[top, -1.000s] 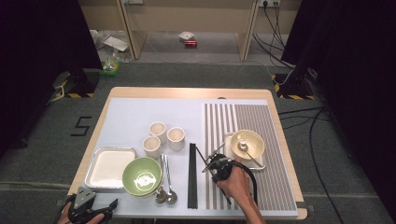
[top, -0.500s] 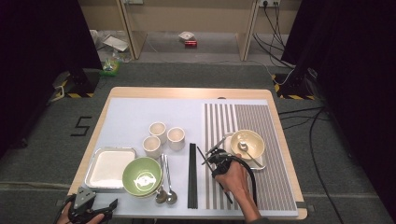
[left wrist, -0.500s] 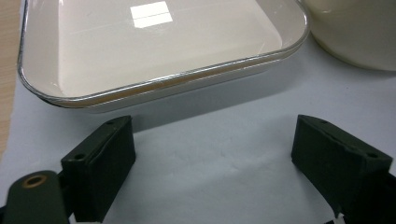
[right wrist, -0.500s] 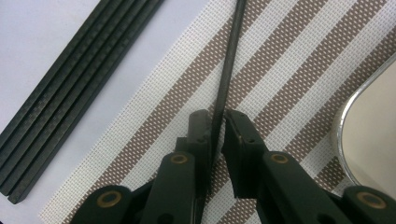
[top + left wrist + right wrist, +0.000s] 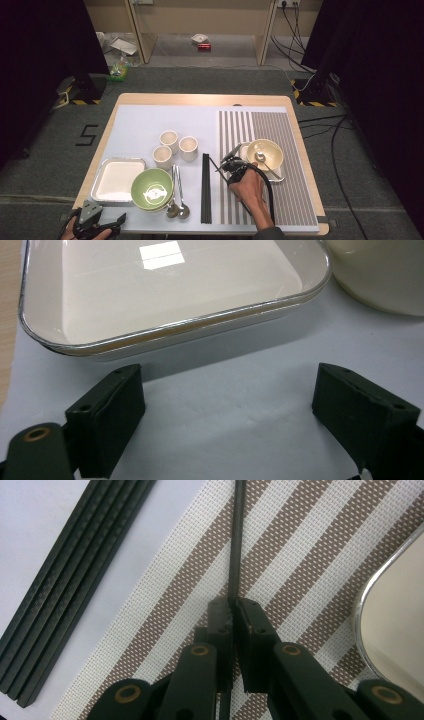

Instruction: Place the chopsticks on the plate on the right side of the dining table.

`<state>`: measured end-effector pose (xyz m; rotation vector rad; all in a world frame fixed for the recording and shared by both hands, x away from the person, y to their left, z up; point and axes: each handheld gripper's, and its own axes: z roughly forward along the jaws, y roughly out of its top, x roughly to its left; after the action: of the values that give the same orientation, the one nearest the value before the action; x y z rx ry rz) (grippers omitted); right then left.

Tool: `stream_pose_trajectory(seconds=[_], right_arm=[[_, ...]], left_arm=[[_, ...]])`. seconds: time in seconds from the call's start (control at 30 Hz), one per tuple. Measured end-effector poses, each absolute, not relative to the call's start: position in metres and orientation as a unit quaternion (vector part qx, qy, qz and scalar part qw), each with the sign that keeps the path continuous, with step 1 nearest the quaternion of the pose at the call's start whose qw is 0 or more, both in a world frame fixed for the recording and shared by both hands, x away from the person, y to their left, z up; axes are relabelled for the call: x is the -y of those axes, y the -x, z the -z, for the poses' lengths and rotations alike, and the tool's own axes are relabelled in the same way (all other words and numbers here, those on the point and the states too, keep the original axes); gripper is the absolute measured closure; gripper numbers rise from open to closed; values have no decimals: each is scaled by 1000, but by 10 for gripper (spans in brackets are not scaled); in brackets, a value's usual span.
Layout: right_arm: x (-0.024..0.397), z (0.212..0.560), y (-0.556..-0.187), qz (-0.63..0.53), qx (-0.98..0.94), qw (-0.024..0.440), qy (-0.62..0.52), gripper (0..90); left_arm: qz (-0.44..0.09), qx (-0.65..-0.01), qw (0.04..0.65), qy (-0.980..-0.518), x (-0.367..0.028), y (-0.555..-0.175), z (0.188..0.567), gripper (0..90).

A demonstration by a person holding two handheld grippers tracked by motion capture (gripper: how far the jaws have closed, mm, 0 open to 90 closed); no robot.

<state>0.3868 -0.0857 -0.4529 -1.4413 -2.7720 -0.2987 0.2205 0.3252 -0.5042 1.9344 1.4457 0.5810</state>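
Between the tongs [image 5: 233, 611], slim black chopstick [image 5: 236, 545]

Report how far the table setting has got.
Done: a beige bowl with a spoon sits on its tray on the striped mat. In hand: the right gripper has just closed on one black chopstick. Left: the other chopsticks, green bowl and cups; left gripper waits open.

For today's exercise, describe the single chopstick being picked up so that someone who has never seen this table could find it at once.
Start at the striped placemat on the table's right half. At its left part, beside the tray holding the cream bowl, the right tool is shut on one thin black chopstick. Unlike the other black chopsticks, lying bundled on the pale mat, it stands alone, pinched between the jaws.
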Motion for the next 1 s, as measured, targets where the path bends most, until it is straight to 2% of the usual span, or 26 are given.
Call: stream_pose_trajectory(seconds=[0.27,0.57,1.0], right_arm=[[89,453,-390,102,877,20,470,860],[94,450,-386,114,878,20,464,864],[103,426,-375,154,889,7,430,864]], left_arm=[[-220,-550,322,-738,-325,-221,504,122],[-221,-550,323,-737,-325,-221,504,122],[-221,-551,322,-738,-325,-221,504,122]])
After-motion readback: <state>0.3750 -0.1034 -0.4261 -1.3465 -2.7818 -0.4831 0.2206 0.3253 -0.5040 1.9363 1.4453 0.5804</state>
